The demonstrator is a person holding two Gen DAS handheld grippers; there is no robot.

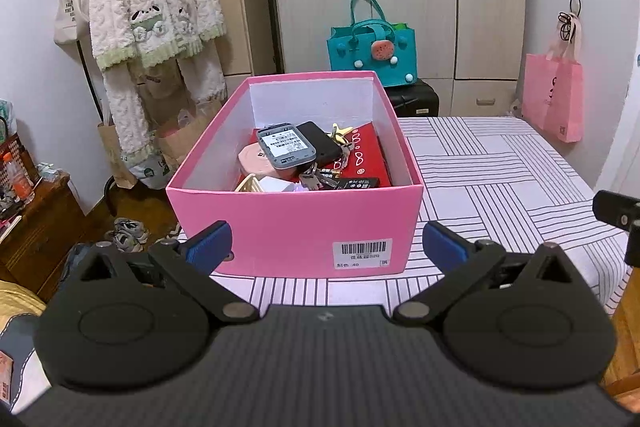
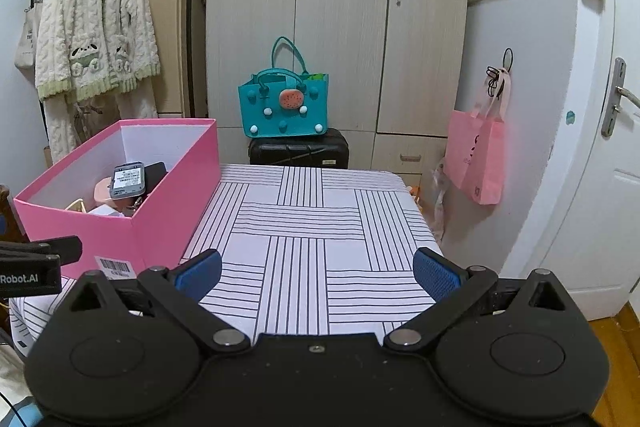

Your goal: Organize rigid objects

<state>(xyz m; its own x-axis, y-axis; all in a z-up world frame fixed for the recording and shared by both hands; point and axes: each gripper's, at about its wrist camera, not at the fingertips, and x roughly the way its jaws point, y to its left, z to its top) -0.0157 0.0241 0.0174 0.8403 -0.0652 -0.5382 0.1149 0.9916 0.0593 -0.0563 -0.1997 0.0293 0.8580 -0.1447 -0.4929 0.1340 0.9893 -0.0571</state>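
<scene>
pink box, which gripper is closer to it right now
Left. The left gripper sits directly in front of the pink box, open fingers flanking its near wall. The right gripper is off to the box's right, open over the striped tablecloth.

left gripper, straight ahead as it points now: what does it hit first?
Likely the near wall of the pink box, dead centre between the open left gripper fingers; depth is unclear.
</scene>
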